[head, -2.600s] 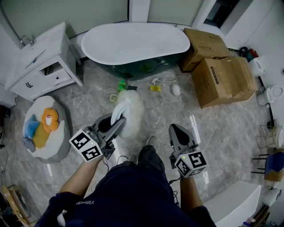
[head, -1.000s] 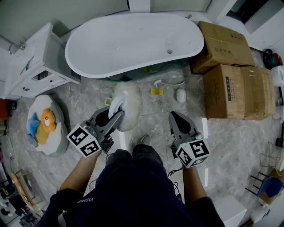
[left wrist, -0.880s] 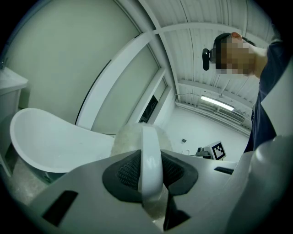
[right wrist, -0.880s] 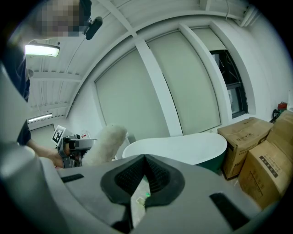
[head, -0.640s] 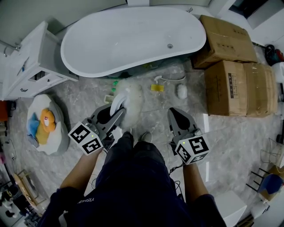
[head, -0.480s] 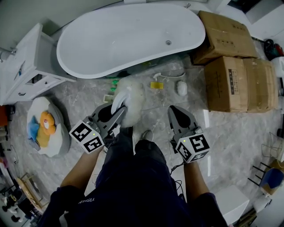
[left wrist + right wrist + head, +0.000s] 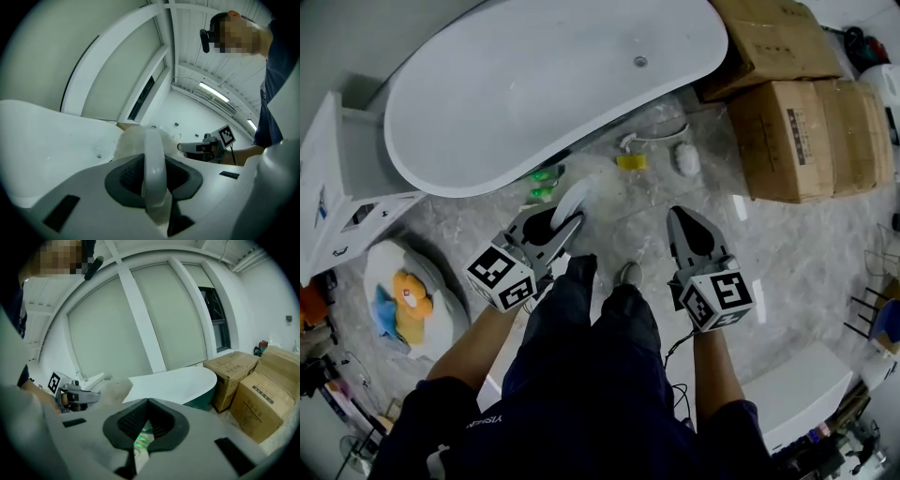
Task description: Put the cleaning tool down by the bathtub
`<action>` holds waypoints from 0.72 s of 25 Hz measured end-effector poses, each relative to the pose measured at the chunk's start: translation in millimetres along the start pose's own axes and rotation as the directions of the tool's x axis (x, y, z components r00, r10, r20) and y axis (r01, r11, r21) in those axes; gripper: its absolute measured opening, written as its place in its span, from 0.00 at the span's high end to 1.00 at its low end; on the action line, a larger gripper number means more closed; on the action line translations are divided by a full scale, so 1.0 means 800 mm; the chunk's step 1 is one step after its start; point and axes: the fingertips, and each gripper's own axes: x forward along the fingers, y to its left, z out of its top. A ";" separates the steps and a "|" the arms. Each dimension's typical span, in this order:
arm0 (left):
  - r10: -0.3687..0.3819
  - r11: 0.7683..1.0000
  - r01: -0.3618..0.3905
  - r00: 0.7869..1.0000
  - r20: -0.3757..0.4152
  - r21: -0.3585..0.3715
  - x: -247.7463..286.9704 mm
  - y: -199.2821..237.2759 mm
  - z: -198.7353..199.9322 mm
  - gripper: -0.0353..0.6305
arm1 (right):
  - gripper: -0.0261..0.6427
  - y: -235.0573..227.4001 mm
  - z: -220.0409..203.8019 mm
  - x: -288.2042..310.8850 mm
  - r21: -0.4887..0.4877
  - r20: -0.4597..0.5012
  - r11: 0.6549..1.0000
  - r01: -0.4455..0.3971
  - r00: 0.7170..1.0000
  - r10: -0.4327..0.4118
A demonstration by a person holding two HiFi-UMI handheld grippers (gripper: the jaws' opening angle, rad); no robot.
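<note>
both grippers are coming lower and closer to the bathtub (image 7: 534,84) than a moment before. left gripper (image 7: 567,223) is clamping the white handle of the cleaning tool (image 7: 574,199), and its fluffy head is pointing toward the bathtub, just beside its near wall. right gripper (image 7: 680,217) is keeping its jaws together, holding nothing, a little further from the bathtub.
</note>
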 end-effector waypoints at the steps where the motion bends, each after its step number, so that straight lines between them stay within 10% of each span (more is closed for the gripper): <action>1: -0.010 1.000 0.010 1.000 -0.021 0.008 0.008 0.012 -0.005 0.79 | 0.95 -0.005 -0.003 0.010 0.006 0.000 1.000 0.018 1.000 -0.018; 18: -0.030 0.996 0.052 0.962 -0.272 0.074 0.159 0.152 -0.206 0.79 | 0.95 -0.112 -0.163 0.138 0.067 -0.068 0.993 0.095 0.994 -0.090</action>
